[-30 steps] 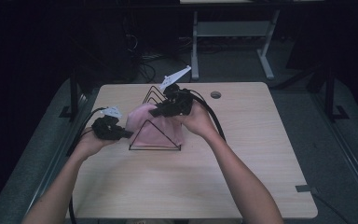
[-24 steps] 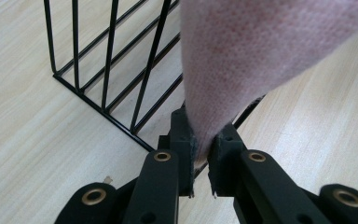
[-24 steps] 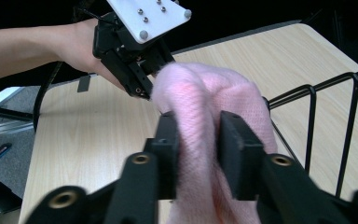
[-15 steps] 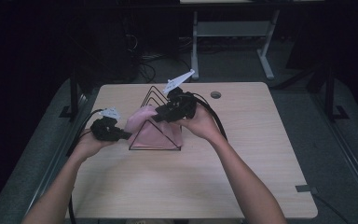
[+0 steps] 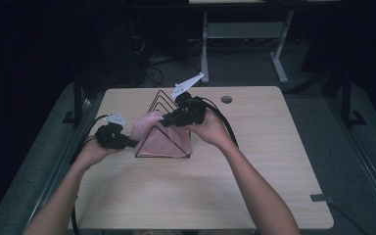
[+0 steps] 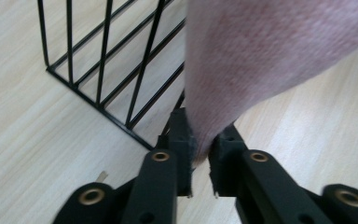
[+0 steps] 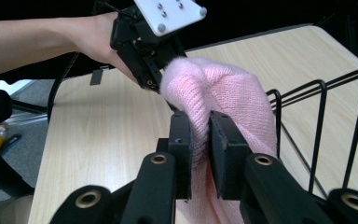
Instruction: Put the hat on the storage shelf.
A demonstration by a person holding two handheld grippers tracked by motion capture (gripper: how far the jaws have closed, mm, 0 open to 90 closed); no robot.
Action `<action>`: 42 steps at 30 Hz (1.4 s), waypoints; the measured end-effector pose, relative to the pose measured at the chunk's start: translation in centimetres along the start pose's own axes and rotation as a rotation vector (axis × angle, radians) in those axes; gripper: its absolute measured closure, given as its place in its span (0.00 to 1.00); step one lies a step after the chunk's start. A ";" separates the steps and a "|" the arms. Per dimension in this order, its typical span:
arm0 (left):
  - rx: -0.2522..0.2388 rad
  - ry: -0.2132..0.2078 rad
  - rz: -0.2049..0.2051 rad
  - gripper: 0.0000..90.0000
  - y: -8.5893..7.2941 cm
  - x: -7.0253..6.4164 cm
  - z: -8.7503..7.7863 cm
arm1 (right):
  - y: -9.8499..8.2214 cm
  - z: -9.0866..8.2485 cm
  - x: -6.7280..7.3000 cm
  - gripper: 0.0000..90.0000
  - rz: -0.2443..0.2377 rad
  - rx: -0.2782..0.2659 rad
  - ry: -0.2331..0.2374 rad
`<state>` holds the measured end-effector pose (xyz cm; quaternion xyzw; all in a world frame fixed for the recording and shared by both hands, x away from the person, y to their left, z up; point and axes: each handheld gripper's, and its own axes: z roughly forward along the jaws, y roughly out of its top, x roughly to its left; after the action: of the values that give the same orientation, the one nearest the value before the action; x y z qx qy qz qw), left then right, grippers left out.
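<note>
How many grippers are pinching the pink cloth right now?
2. The left gripper pinches the pink cloth at its left edge; the right gripper clamps a fold near the wire rack top.

Pink knit cloth (image 5: 159, 137) – soft, bunched – draped over black wire rack (image 5: 162, 128) on table.

**Cloth gathered up against the rack**

The pink cloth (image 5: 156, 134) now bunches higher at its left end — it lay flatter on the table (image 5: 254, 196) a second ago. The right gripper (image 5: 169, 120) has just closed its jaws on the cloth; the left gripper (image 5: 127, 143) has eased its jaws slightly, cloth pinched between them.
</note>
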<state>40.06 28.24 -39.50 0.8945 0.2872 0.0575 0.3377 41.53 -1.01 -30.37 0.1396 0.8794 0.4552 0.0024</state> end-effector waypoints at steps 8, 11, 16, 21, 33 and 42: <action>-0.094 -0.015 -0.003 0.67 1.0 0.2 -2.4 | 0.0 0.1 0.0 0.61 -0.015 0.004 -0.035; -0.124 -0.017 0.026 0.61 2.1 -0.3 -3.4 | 0.0 0.1 -0.3 0.53 -0.017 -0.003 -0.045; -0.171 -0.020 0.053 0.51 3.6 -0.8 -4.4 | -0.4 0.1 -1.3 0.43 0.024 -0.017 -0.048; -0.205 -0.062 0.102 0.70 5.2 -1.6 -4.9 | -0.8 0.6 -2.2 0.63 0.060 -0.032 0.054; -0.197 -0.058 0.118 0.92 4.7 -1.5 -5.6 | -0.3 0.6 -1.6 0.85 0.007 -0.022 0.103; -0.140 -0.067 0.111 0.93 4.1 -1.6 -4.1 | -1.0 1.4 -2.2 0.86 0.041 -0.001 0.115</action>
<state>39.48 27.20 -33.55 0.8847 0.2208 0.0662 0.4053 43.55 -0.96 -32.31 0.1313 0.8748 0.4628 -0.0574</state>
